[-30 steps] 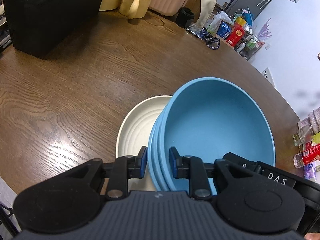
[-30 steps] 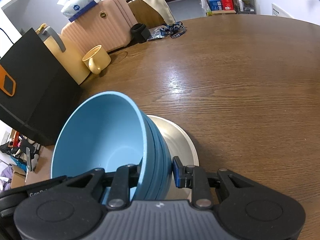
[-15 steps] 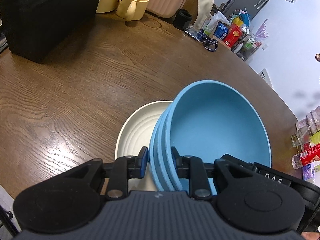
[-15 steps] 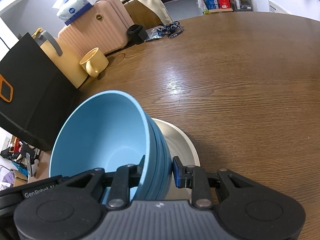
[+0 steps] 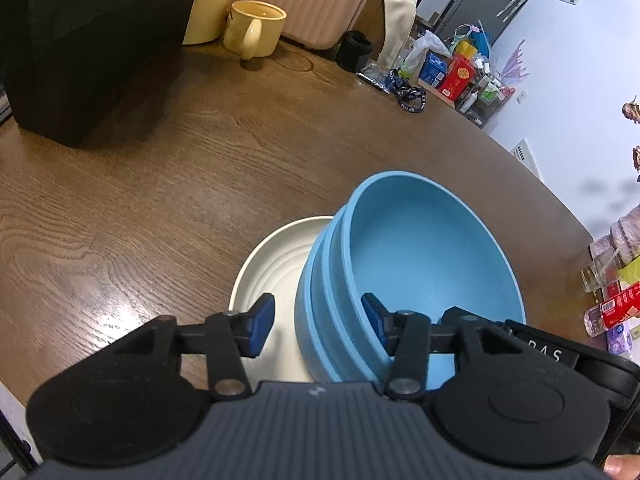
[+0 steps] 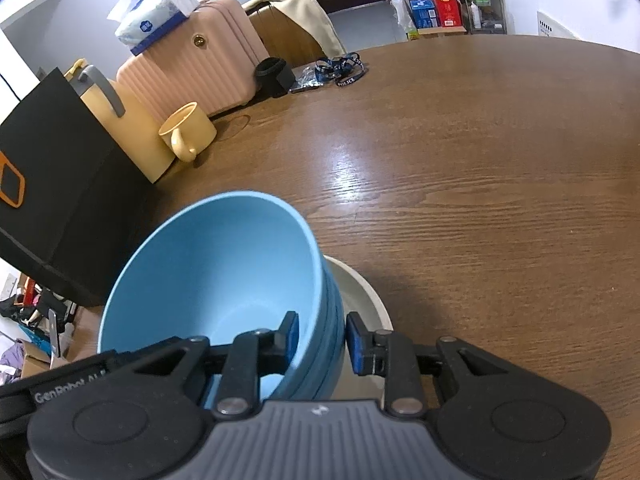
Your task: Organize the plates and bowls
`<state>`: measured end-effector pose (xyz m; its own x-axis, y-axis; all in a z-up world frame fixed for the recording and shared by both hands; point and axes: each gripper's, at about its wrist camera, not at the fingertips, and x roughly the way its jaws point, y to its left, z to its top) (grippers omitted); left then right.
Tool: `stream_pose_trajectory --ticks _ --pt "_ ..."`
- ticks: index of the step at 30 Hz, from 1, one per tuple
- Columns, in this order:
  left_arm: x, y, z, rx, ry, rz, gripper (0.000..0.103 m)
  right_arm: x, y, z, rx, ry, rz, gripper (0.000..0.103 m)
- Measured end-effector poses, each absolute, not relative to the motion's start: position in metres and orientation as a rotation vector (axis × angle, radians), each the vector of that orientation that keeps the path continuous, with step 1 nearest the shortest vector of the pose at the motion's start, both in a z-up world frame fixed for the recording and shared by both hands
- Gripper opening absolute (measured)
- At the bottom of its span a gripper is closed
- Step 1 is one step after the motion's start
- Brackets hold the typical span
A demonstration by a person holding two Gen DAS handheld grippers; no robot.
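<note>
Left wrist view: my left gripper (image 5: 318, 322) has just been opening. Its jaws now stand apart, one pad over the plate, the other inside the bowls, and the stack's wall sits between them with a gap on the outer side. The bowls (image 5: 424, 264), three blue ones nested by the rims I can count, rest tilted in one cream plate (image 5: 276, 264) at lower centre of the table (image 5: 160, 184). One yellow mug (image 5: 256, 28) stands at upper left, beside a pink case (image 5: 308, 0).

Right wrist view: my right gripper (image 6: 322, 338) is clamped on the bowls' (image 6: 224, 276) near rim, one pad inside, one outside against the wall. The plate (image 6: 360, 292) shows just right of the stack at lower centre. The single mug (image 6: 188, 130) is at upper left.
</note>
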<state>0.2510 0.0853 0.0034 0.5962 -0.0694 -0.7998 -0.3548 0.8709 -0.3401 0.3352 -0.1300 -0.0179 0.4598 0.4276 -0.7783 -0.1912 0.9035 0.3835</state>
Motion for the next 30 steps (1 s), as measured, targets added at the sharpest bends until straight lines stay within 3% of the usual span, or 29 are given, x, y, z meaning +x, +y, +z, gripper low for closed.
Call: stream_pose_trajectory --ticks 3,10,13,17,19,30 --pt "0.251 0.085 0.005 -0.495 0.921 0.181 0.059 0.335 -0.130 -0.016 0.251 1.015 0.379 0.030" --pt "0.243 0.092 0.015 -0.474 0.863 0.211 0.087 0.329 -0.136 -0.009 0.245 0.956 0.375 0.072" --pt "0.238 0.093 0.019 -0.460 0.831 0.213 0.095 0.325 -0.141 -0.005 0.266 0.928 0.393 0.086" --pt "0.230 0.095 0.024 -0.439 0.786 0.210 0.102 0.315 -0.151 0.001 0.283 0.887 0.398 0.091" --pt "0.224 0.093 0.027 -0.424 0.761 0.200 0.103 0.310 -0.155 0.004 0.292 0.868 0.399 0.103" --pt "0.167 0.076 0.054 -0.306 0.520 0.144 0.103 0.247 -0.173 0.034 0.235 0.641 0.349 0.103"
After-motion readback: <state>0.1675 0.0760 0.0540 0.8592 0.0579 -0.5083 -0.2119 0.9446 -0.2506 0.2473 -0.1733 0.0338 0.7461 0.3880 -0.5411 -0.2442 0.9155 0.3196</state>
